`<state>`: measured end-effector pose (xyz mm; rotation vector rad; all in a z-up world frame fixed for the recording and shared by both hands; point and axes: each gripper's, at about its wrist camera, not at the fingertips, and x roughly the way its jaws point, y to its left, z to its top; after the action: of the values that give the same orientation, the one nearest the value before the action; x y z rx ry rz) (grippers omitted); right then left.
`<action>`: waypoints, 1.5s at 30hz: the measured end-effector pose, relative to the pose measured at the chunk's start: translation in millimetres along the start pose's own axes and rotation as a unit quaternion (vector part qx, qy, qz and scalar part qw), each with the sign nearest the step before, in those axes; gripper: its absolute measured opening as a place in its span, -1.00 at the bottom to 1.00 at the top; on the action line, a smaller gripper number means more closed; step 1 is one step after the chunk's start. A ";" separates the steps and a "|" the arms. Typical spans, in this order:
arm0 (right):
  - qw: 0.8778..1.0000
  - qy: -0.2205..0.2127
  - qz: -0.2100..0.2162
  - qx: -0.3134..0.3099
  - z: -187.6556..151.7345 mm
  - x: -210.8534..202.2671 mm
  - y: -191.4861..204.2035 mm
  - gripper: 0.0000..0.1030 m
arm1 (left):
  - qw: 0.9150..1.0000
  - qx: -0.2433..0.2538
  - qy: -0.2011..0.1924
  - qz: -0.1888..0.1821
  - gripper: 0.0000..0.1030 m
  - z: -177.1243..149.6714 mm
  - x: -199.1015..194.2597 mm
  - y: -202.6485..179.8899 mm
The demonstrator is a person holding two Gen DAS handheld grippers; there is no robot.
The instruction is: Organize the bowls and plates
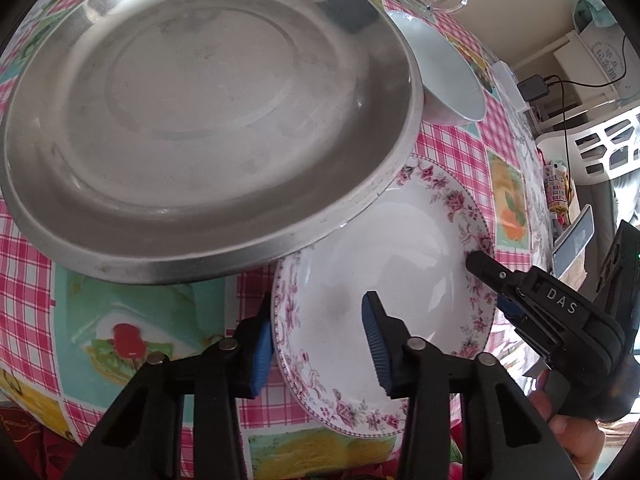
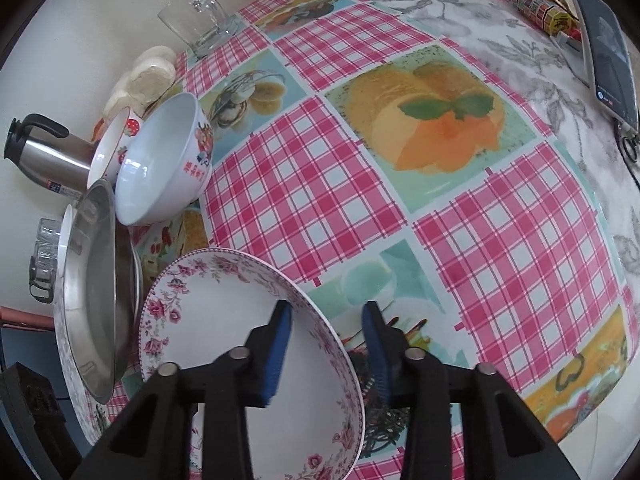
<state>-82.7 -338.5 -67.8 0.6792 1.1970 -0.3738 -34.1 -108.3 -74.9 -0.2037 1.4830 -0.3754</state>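
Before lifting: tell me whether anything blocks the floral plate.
Yes. The steel tray overlaps the floral plate's far rim, so it should slide out first. Both the left gripper and right gripper straddle its rim.

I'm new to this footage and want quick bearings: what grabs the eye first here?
The big steel plate fills the upper left of the left wrist view, its edge lying over the flowered plate. Both claws straddle that flowered plate's rim from opposite sides: the left claw on the near left edge, the right claw on the far right. Under it all spreads a loud pink checked tablecloth with fruit pictures.
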 end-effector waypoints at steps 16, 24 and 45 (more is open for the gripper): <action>1.000 -0.013 0.016 -0.023 -4.0 -0.2 -2.7 -0.48 | 0.998 -0.050 -0.020 -0.038 -0.70 3.7 -1.6 28.3; 1.000 -0.015 0.020 -0.014 -2.8 -1.3 -7.0 -0.51 | 0.999 -0.018 -0.028 -0.026 -0.70 4.8 4.2 6.8; 0.999 -0.042 0.009 0.030 1.2 -18.9 -51.9 -0.56 | 0.996 0.073 -0.047 -0.030 -0.70 10.8 10.9 -46.6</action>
<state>-119.4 -379.7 -64.6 0.7201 1.1026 -0.4203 -28.5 -156.4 -67.3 -0.1481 1.3528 -0.5132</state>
